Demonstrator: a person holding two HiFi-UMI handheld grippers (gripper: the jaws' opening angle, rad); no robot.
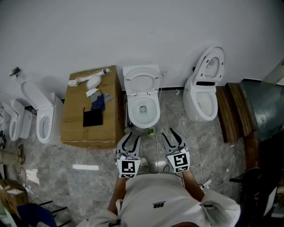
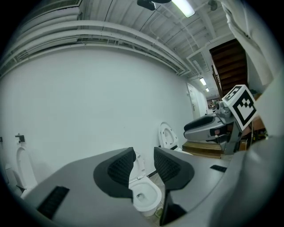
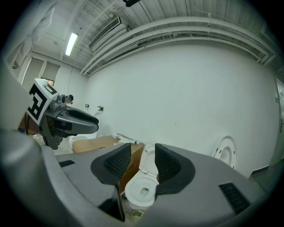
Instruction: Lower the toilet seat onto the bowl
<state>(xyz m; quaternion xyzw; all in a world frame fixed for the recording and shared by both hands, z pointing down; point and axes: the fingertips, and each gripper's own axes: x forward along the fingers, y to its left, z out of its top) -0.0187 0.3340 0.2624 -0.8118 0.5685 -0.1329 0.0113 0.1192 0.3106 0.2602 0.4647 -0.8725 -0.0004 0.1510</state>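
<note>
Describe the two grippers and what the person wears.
Left gripper and right gripper match: grey bodies, curved two-prong jaws with black ribbed pads, and a white cube with black square markers each. The person wears a pale top.

Cardboard box point(image 1: 75, 122) strewn with small parts point(image 1: 91, 81), white toilet point(image 1: 200, 104) far right, wooden boards point(image 1: 228, 113) beside it, mottled floor point(image 1: 208, 148)

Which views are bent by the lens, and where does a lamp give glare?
Left gripper view: strong fisheye, black corners, the wall curves; a ceiling lamp glares at the top. Right gripper view: same bending; a tube lamp shines at upper left. Head view: even soft light, sharp, little bending.
</note>
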